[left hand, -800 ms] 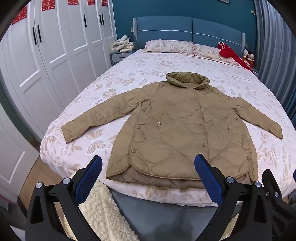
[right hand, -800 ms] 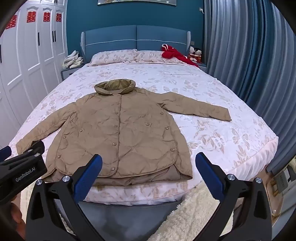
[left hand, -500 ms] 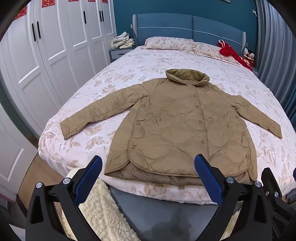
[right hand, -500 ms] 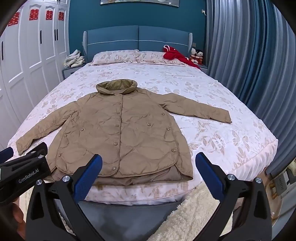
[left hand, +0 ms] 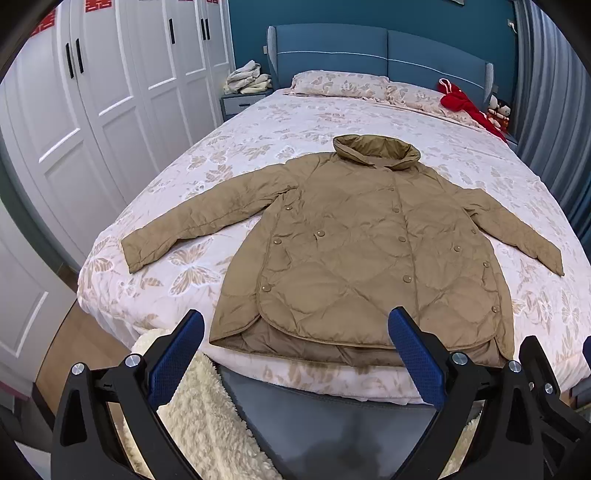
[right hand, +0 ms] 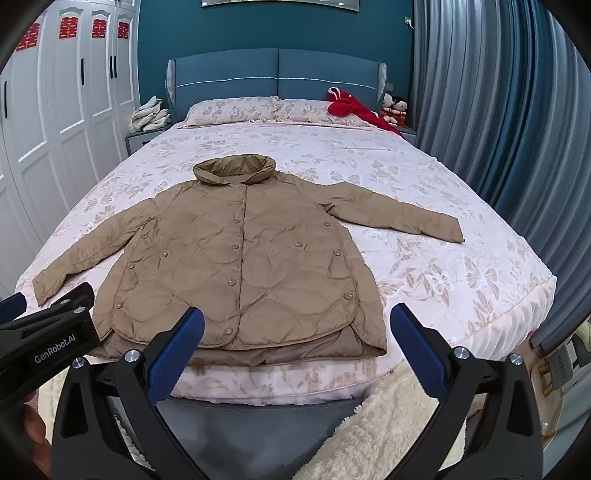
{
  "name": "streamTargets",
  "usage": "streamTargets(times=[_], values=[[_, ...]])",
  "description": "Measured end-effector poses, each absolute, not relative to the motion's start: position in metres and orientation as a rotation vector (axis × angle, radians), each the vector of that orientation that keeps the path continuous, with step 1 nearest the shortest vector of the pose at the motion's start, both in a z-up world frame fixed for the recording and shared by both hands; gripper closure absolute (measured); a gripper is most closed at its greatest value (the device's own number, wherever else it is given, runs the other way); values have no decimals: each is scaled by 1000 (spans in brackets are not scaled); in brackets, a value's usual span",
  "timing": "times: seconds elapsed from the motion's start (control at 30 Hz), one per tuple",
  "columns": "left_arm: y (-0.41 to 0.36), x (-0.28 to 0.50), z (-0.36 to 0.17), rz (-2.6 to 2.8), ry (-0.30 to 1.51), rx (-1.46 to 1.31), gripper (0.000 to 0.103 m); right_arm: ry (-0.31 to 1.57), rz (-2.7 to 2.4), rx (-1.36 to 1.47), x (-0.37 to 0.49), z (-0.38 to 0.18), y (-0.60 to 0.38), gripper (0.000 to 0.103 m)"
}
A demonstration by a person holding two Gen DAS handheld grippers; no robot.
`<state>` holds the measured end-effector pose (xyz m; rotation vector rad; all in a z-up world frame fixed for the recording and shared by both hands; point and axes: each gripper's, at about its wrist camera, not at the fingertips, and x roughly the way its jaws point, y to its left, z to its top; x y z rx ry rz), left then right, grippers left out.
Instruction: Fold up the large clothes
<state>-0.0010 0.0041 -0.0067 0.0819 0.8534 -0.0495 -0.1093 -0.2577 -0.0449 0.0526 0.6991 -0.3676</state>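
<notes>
**Two grippers poised at the near edge of the bed, jacket spread flat**

Two wrist views show the same scene from slightly different sides. At the far left you see the white wardrobe, with red paper cut-outs on its doors. Beside the headboard, a nightstand carries a pile of pale clothes.

Your left gripper hangs over the near edge of the bed, level with the jacket's hem. Its blue-padded fingers stand wide apart and touch nothing. In the right wrist view the same tool appears at the left margin, marked "GenRobot.AI".

The tan quilted jacket lies front-up and buttoned on the floral bedspread. Its collar points toward the pillows, and its hem lies along the near edge of the mattress. The left sleeve stretches toward the wardrobe side; the right sleeve stretches toward the curtain side. Both sleeves lie flat and unfolded.

Your right gripper is likewise held at the near edge, just in front of the hem, with its fingers fully parted and empty.

Below both tools you see a cream fleecy rug on the floor. On the far right of the bed lies a red garment, with two small dolls beside it. Blue-grey curtains close the right side.
</notes>
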Motion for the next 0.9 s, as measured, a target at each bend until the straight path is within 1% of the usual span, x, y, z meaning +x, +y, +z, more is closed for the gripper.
streamTargets(times=[0.9], values=[[9,-7,-4,-29,860,90,5,717,-342,65,-110,-47,-250,5]])
